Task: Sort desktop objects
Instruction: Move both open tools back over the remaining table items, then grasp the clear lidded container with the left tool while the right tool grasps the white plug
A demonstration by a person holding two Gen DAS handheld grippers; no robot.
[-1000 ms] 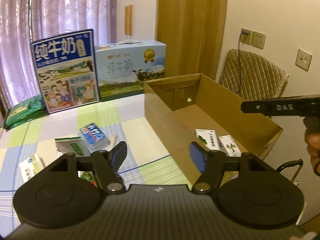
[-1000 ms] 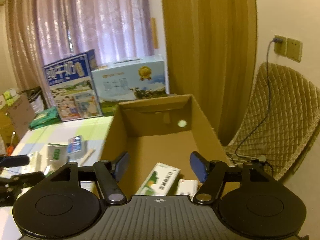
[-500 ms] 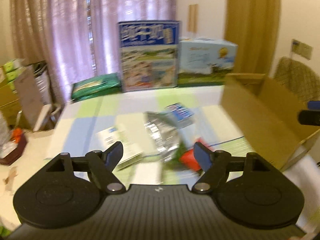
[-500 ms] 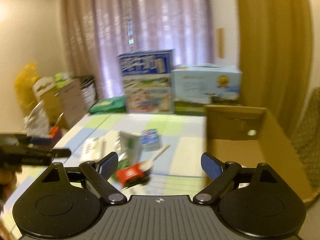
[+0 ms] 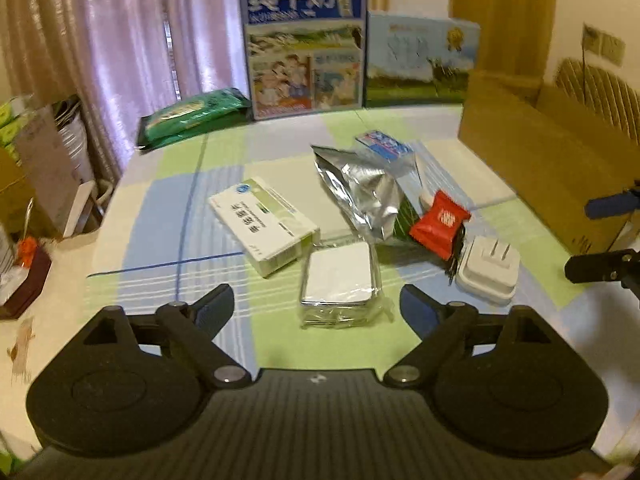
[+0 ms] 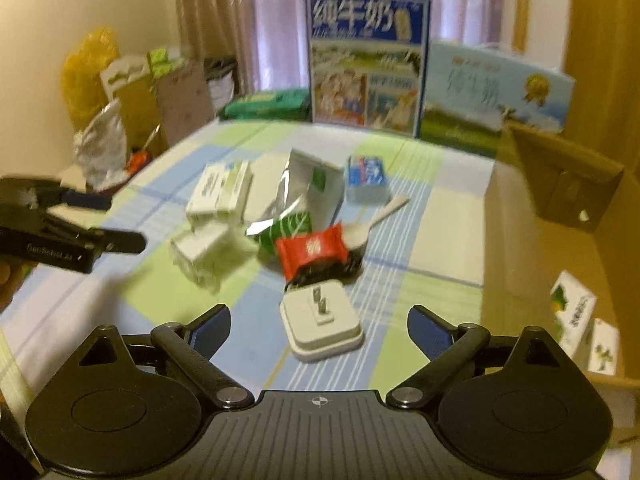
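My left gripper (image 5: 316, 310) is open just short of a plastic-wrapped white pack (image 5: 338, 280) on the checked tablecloth. Around it lie a white medicine box (image 5: 264, 222), a silver foil pouch (image 5: 360, 190), a red snack packet (image 5: 438, 224), a white plug adapter (image 5: 488, 274) and a blue packet (image 5: 384, 146). My right gripper (image 6: 319, 326) is open, with the white plug adapter (image 6: 322, 326) between and just beyond its fingertips. The red packet (image 6: 312, 250) lies behind it. A cardboard box (image 6: 560, 184) at the right holds two small cartons (image 6: 574, 308).
Two large milk cartons (image 5: 304, 40) and a green pack (image 5: 192, 114) line the far table edge. The cardboard box wall (image 5: 540, 168) bounds the right side. The left gripper (image 6: 60, 236) shows at the left of the right wrist view. Clutter stands beyond the table's left edge.
Both grippers have swung left from the cardboard box to the pile on the tablecloth and come down closer to it. Both stay open.
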